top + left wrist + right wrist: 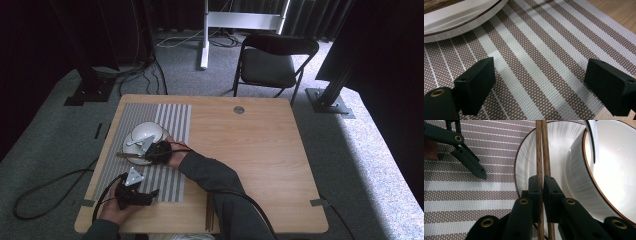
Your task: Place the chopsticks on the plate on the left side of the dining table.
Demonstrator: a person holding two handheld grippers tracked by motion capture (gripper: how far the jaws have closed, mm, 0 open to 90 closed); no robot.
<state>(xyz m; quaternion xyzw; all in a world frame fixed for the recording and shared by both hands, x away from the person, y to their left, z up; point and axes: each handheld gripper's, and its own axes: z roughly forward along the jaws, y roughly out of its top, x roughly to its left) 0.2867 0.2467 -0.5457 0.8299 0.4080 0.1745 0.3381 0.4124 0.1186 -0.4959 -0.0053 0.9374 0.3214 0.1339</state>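
The right gripper [541, 190] is clamped on a pair of wooden chopsticks [542, 152] lying across a white plate [559, 150] on the striped placemat [544, 57] at the desk's [260, 150] left side. A white bowl [614, 170] sits on the plate beside them, cut off at the right gripper view's edge. The left gripper [539, 85] hovers with jaws wide apart over bare mat near the desk's front left corner. More chopsticks [210, 215] lie at the front edge, partly hidden by the sleeve.
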